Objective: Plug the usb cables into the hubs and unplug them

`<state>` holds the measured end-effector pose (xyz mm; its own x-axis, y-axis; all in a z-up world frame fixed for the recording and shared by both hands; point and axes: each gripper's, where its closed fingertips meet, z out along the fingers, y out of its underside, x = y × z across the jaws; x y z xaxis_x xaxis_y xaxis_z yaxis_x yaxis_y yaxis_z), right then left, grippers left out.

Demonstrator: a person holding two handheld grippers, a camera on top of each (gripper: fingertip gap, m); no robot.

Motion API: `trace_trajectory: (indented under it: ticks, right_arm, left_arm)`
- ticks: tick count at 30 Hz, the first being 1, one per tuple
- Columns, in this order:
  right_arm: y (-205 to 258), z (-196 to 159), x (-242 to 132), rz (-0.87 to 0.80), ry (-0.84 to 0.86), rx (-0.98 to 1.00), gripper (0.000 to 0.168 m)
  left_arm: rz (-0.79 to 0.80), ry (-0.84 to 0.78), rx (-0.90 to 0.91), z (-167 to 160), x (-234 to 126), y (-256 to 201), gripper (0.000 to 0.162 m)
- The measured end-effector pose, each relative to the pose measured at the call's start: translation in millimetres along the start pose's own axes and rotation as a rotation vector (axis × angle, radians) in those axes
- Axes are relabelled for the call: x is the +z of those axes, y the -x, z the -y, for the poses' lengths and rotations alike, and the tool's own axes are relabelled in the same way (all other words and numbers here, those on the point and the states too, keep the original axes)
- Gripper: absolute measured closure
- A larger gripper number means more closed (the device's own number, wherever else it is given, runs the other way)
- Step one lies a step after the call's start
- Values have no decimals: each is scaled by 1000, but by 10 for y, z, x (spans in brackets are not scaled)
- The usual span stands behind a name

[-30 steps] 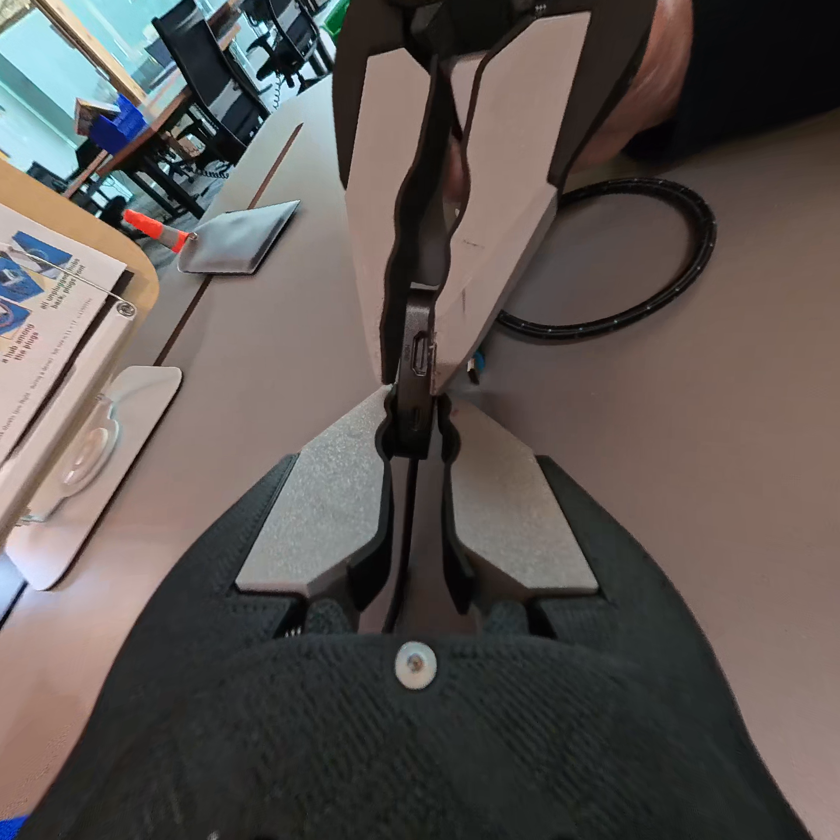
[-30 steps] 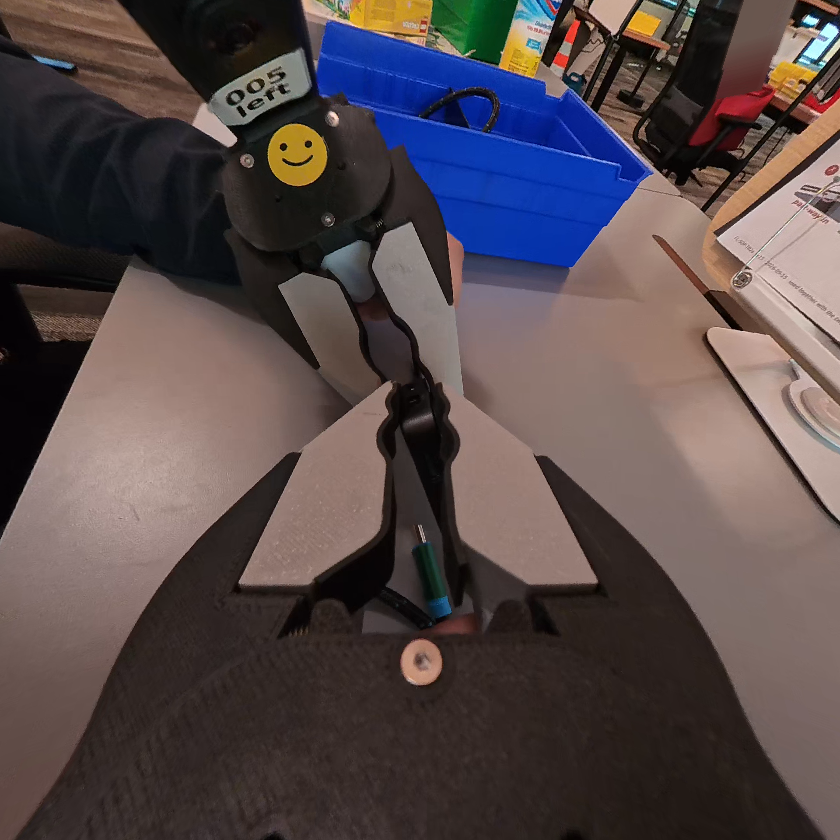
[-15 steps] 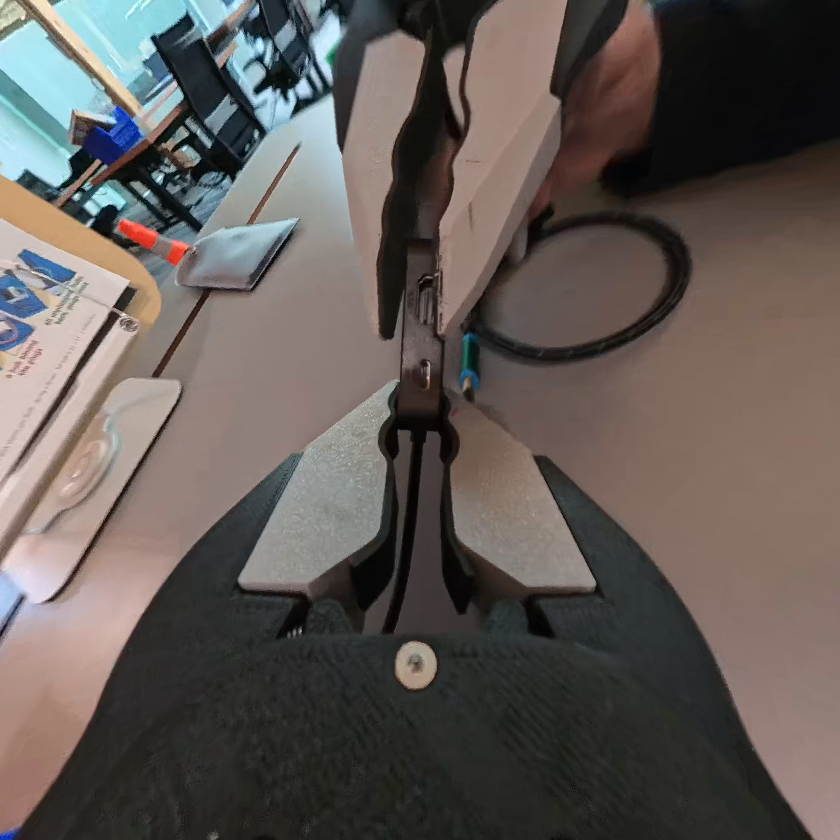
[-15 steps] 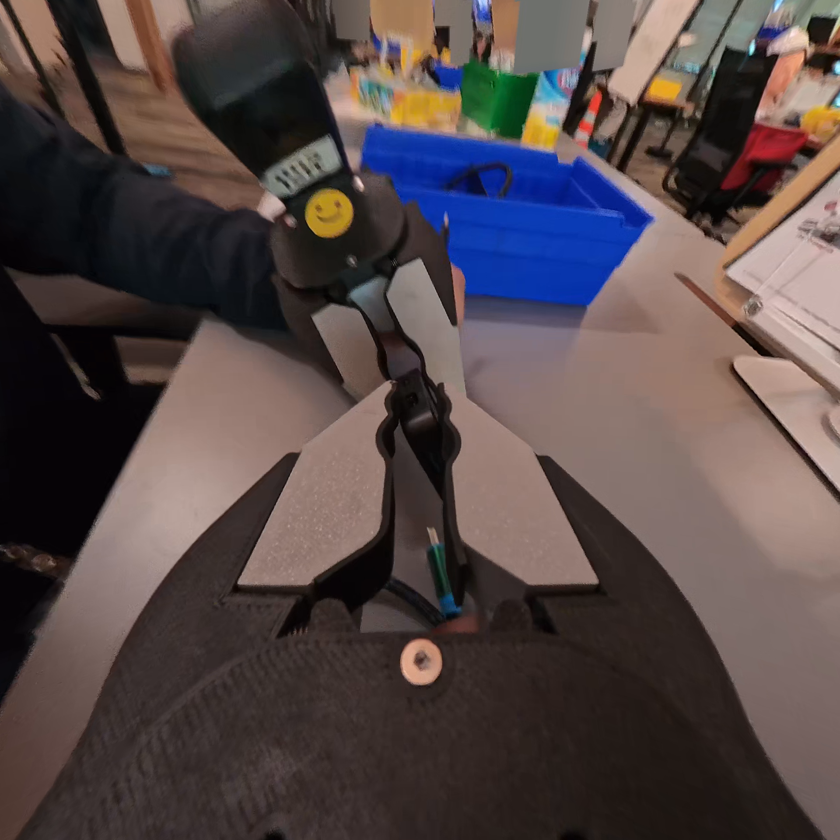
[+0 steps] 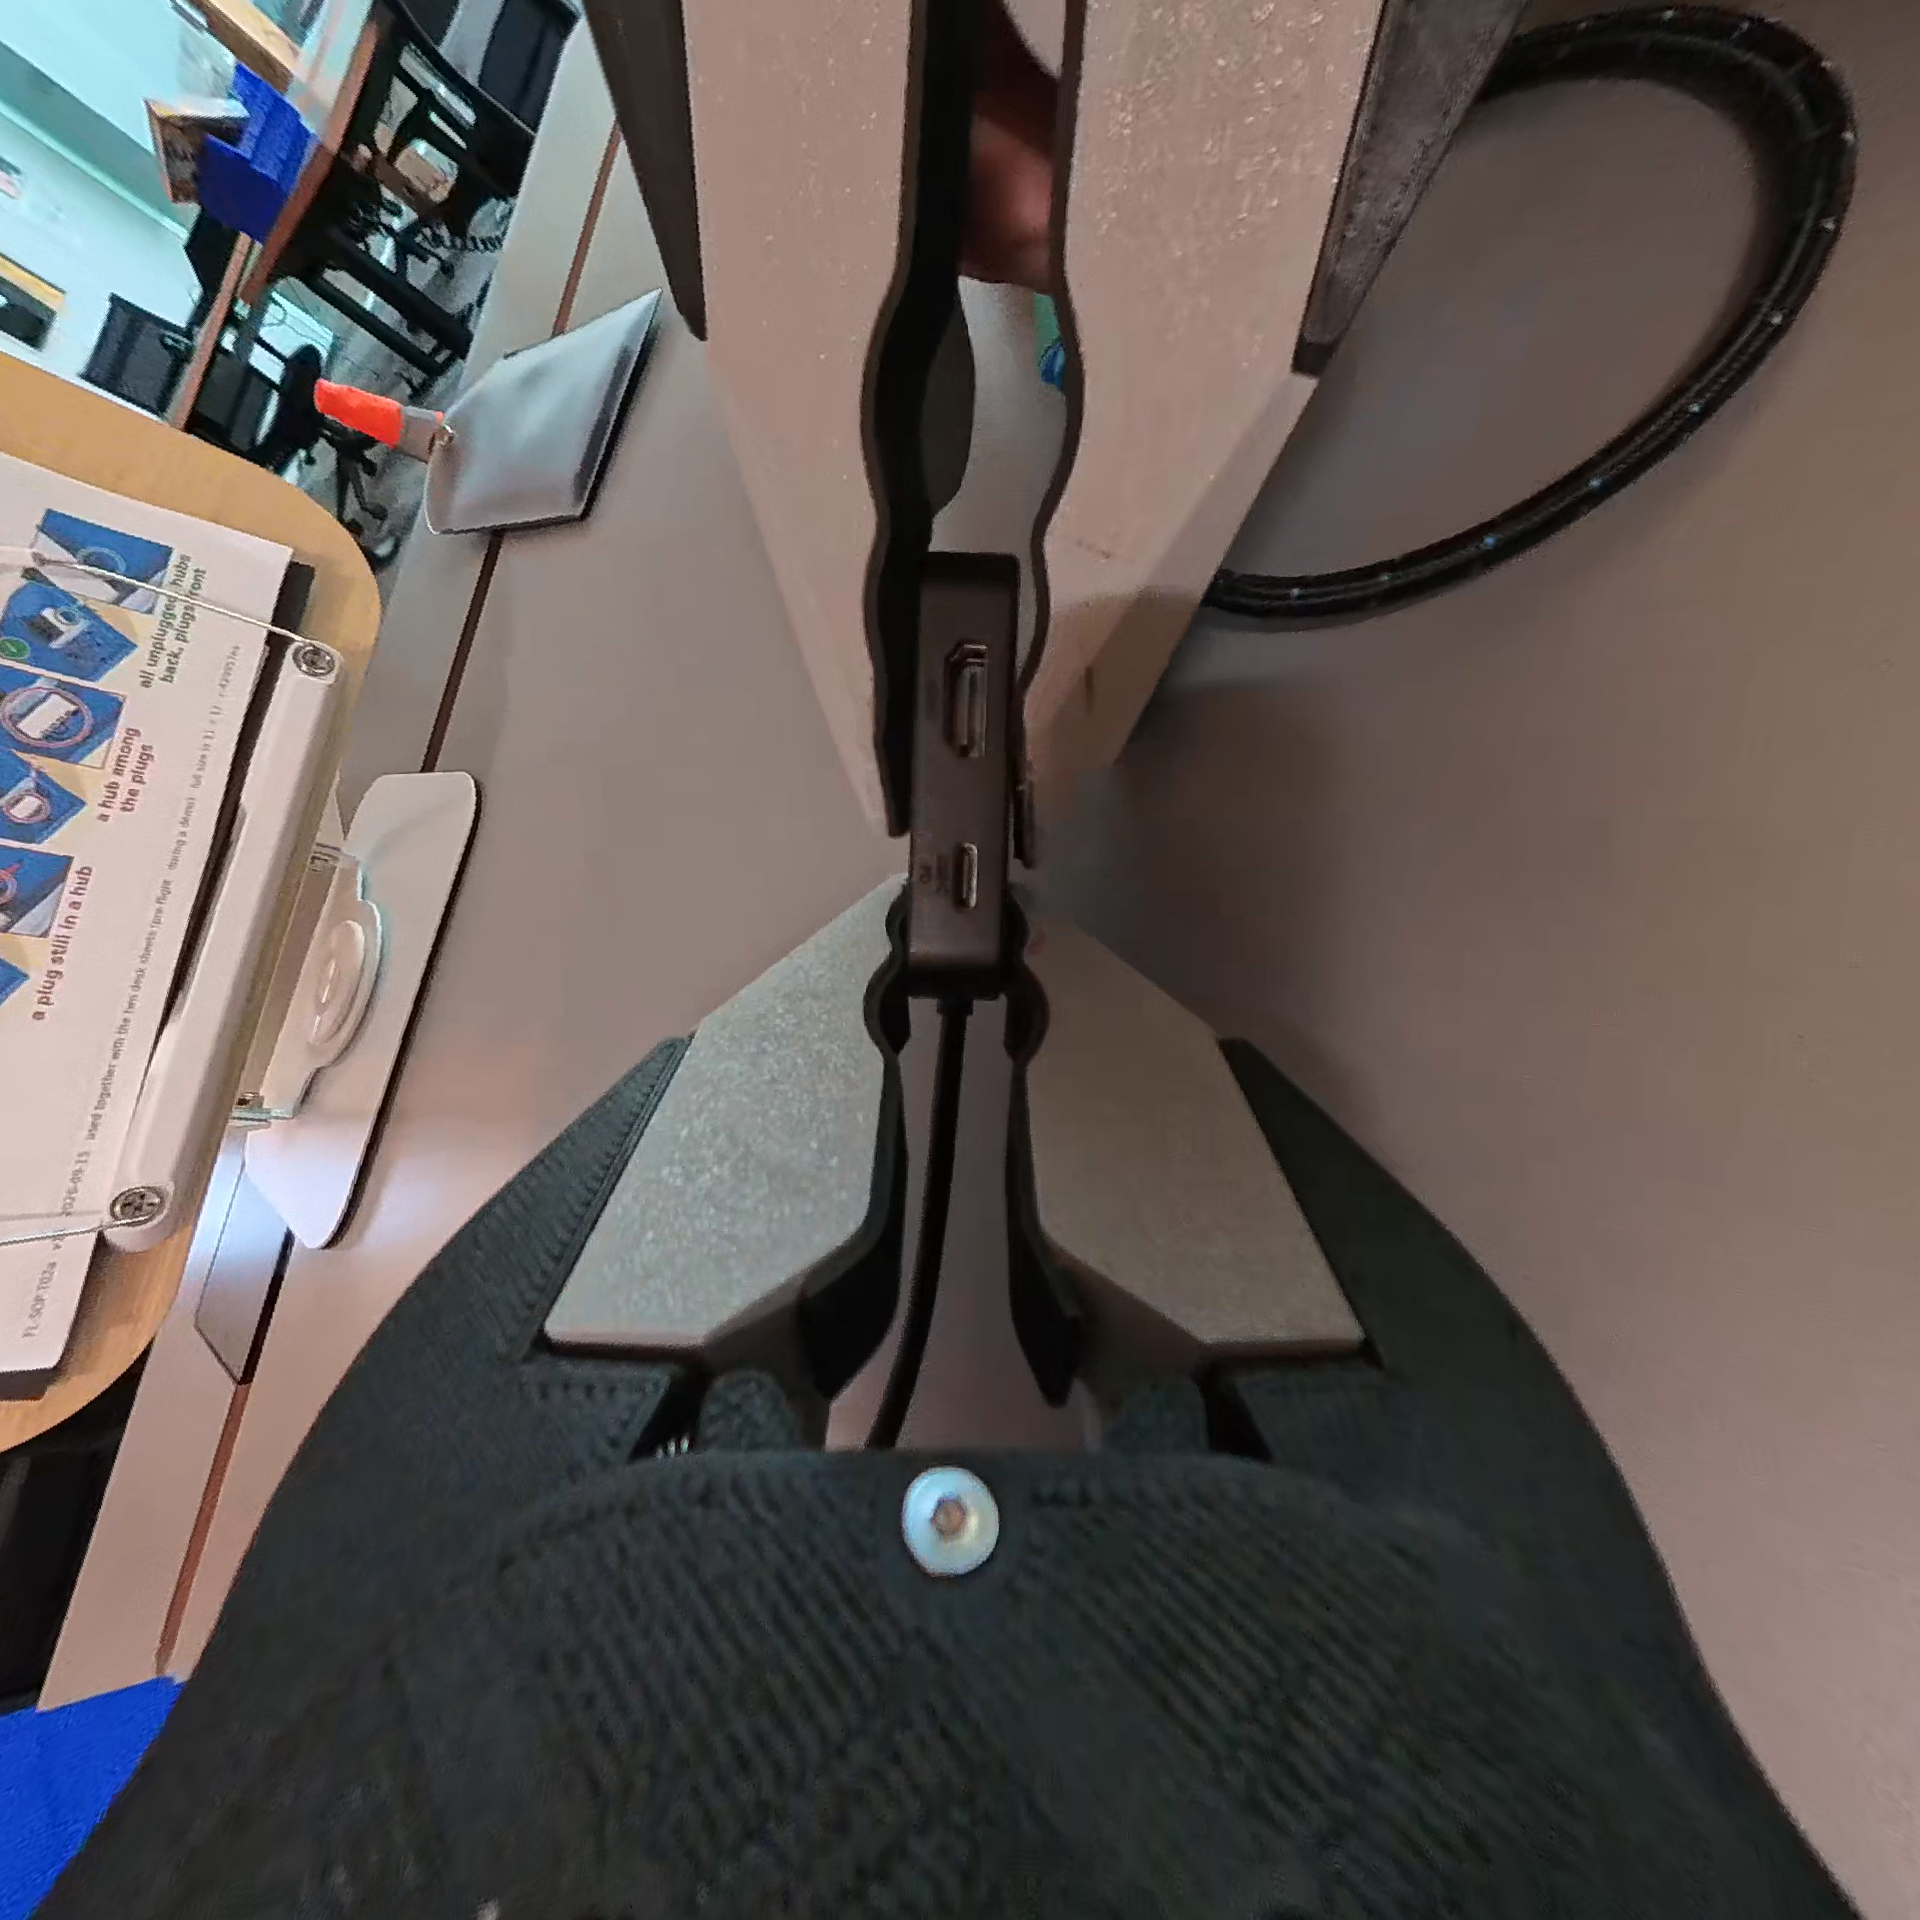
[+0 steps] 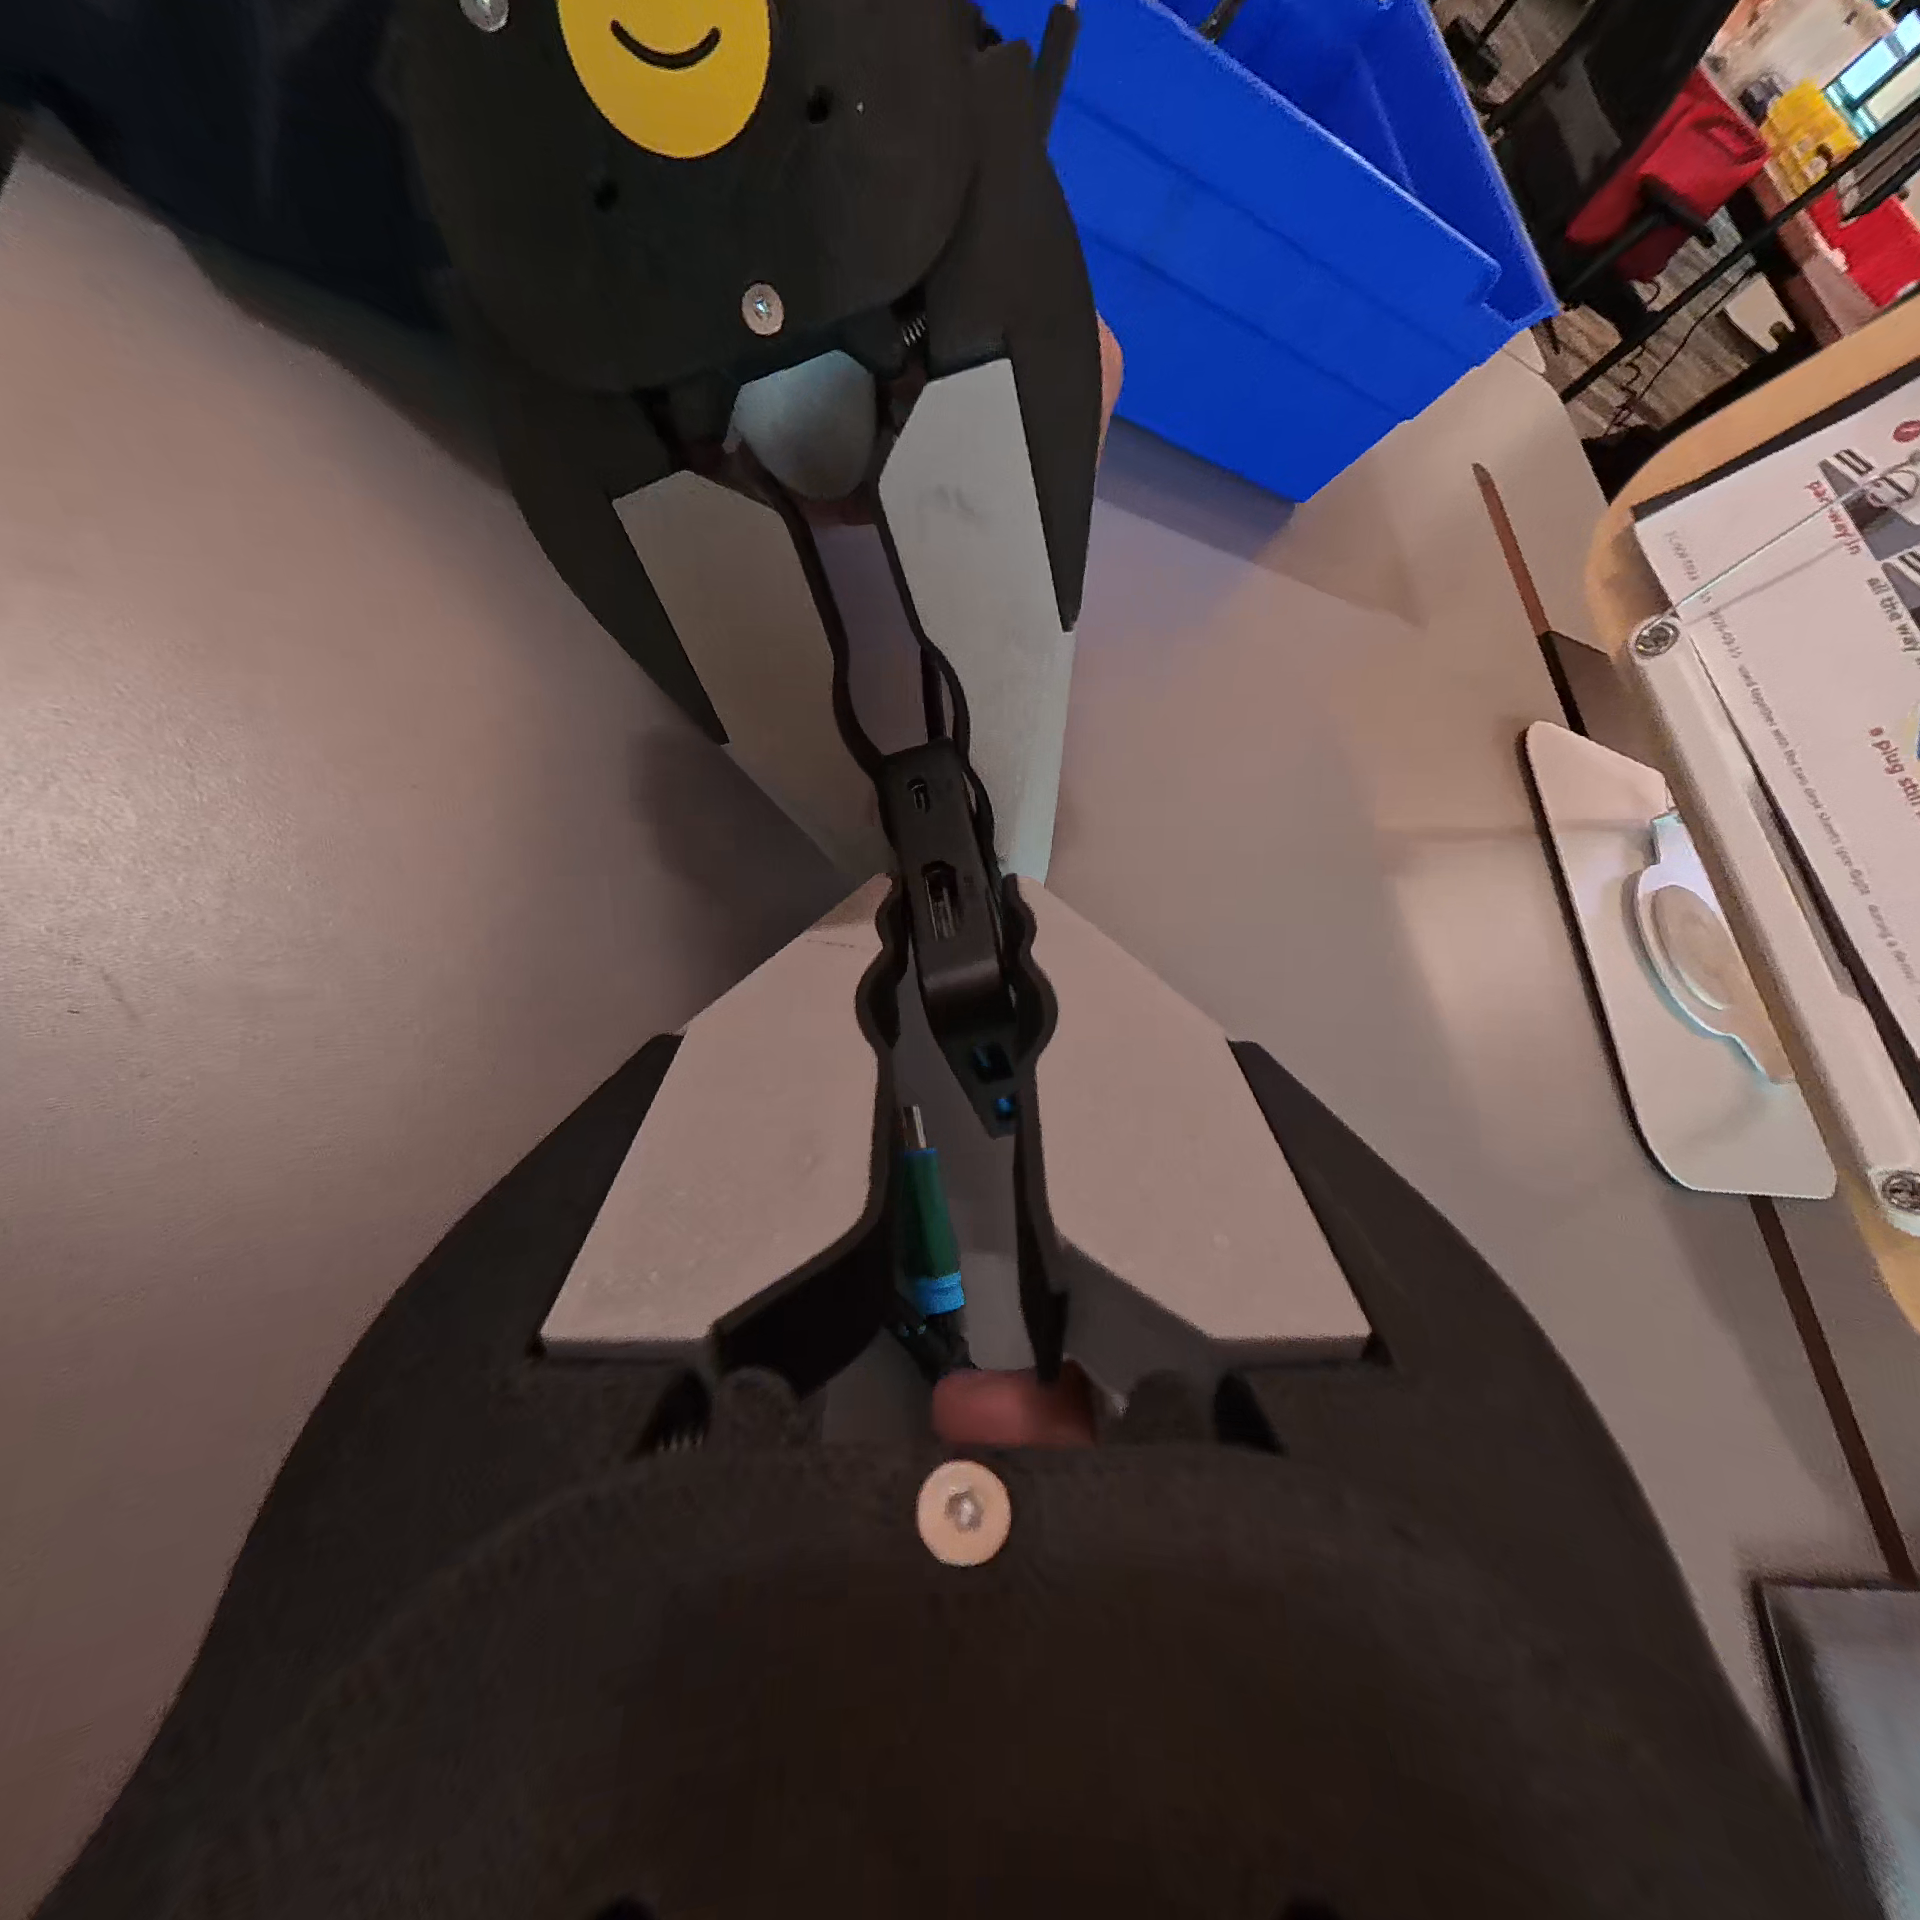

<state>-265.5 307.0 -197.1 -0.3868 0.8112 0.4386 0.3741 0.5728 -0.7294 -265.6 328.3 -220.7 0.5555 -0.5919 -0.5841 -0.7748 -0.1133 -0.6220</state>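
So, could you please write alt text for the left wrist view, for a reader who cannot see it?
A slim dark hub with ports is clamped at both ends: the left hand-held gripper holds the near end, the right hand-held gripper the far end, above a grey table. A black cable loops behind; a printed sheet on a board lies left.

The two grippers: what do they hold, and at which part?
Both hold one dark hub: the left gripper grips its cable end, the right gripper grips the opposite end.
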Motion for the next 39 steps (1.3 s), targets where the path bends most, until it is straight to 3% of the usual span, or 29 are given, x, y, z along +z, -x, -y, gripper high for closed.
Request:
trace_trajectory:
  ticks: [6,11,14,18,28,39]
  right_arm:
    - [-15,89,-71,32,-112,91,158]
    - [-16,370,-261,91,-305,176,159]
    - [28,549,-366,140,-403,198,159]
    - [88,749,-546,209,-527,209,158]
    - [100,593,-539,222,-455,186,158]
    - [101,605,-651,249,-499,197,158]
  left_arm:
    - [-47,-103,-131,74,-40,15,136]
    - [-78,-245,-166,301,-104,-32,133]
    - [-116,-343,-179,464,-167,-91,139]
    - [-306,-475,-291,693,-374,-181,150]
    - [-310,-400,-286,613,-314,-202,150]
    - [-273,-449,-285,711,-458,-156,150]
